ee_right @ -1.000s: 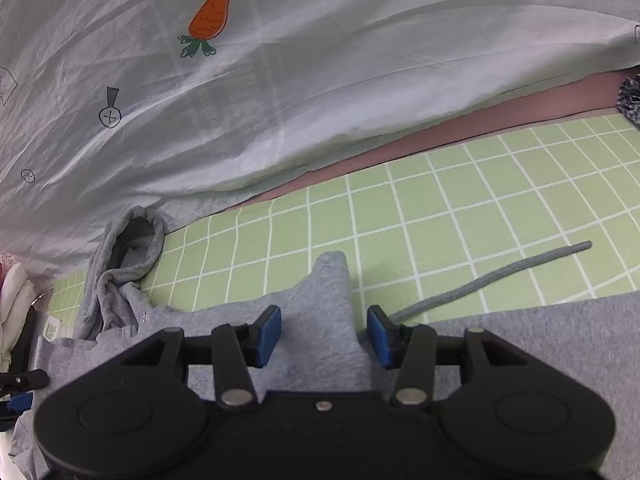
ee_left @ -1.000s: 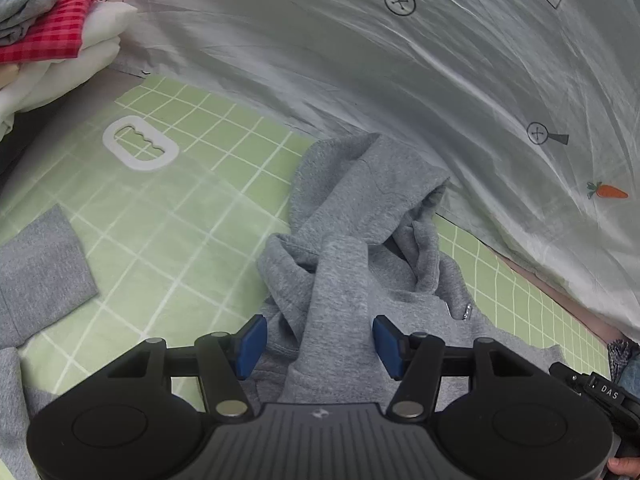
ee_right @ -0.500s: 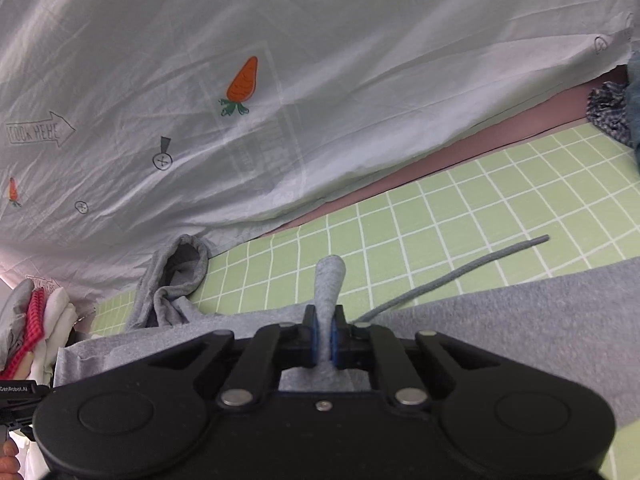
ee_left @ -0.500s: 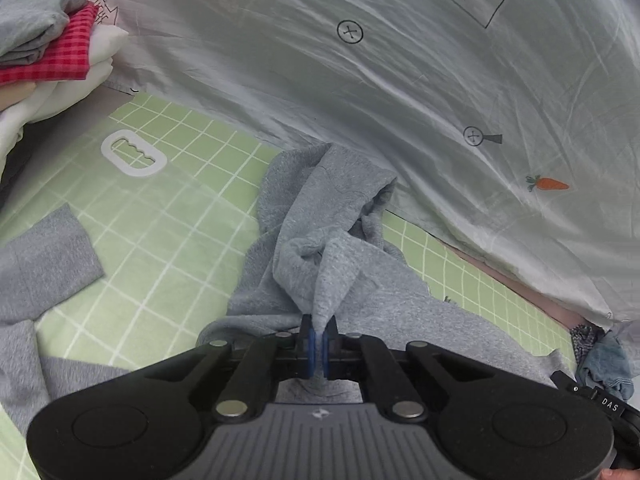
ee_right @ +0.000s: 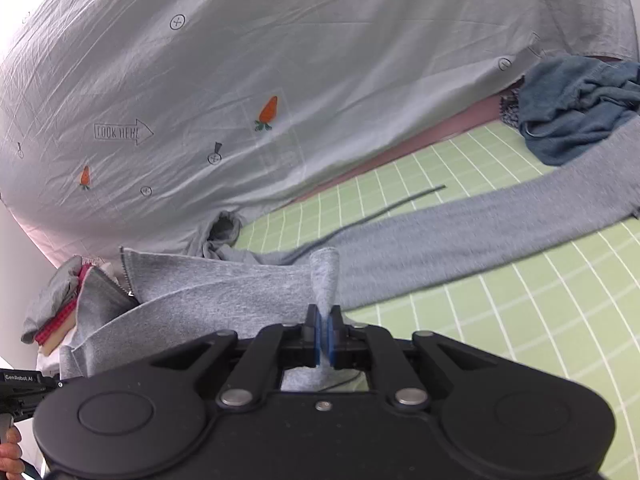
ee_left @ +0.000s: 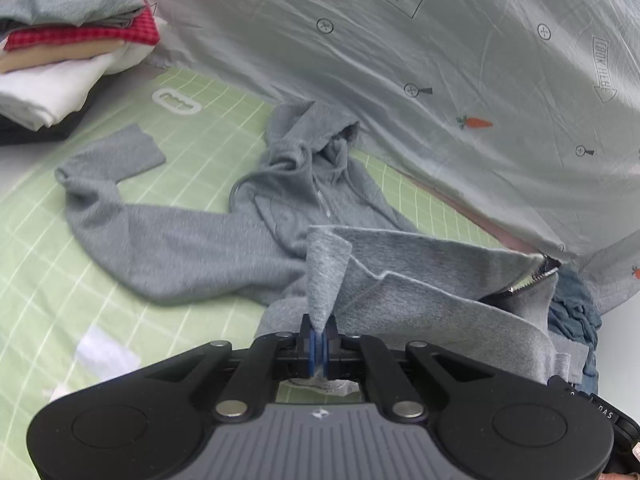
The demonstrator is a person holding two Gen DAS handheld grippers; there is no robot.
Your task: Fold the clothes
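Observation:
A grey zip hoodie lies partly on the green checked mat, hood toward the back sheet, one sleeve out to the left. My left gripper is shut on a pinched fold of the hoodie's body and holds it above the mat. My right gripper is shut on another fold of the same hoodie. The other sleeve stretches right over the mat. The open zipper edge hangs between the two grippers.
A stack of folded clothes sits at the far left. A crumpled blue garment lies at the far right. A pale printed sheet hangs behind the mat. A white ring-shaped mark shows on the mat. A dark drawstring lies on the mat.
Both grippers went from open to shut on hoodie fabric, then lifted and pulled back. The hoodie's body has come up off the mat and both sleeves trail below.

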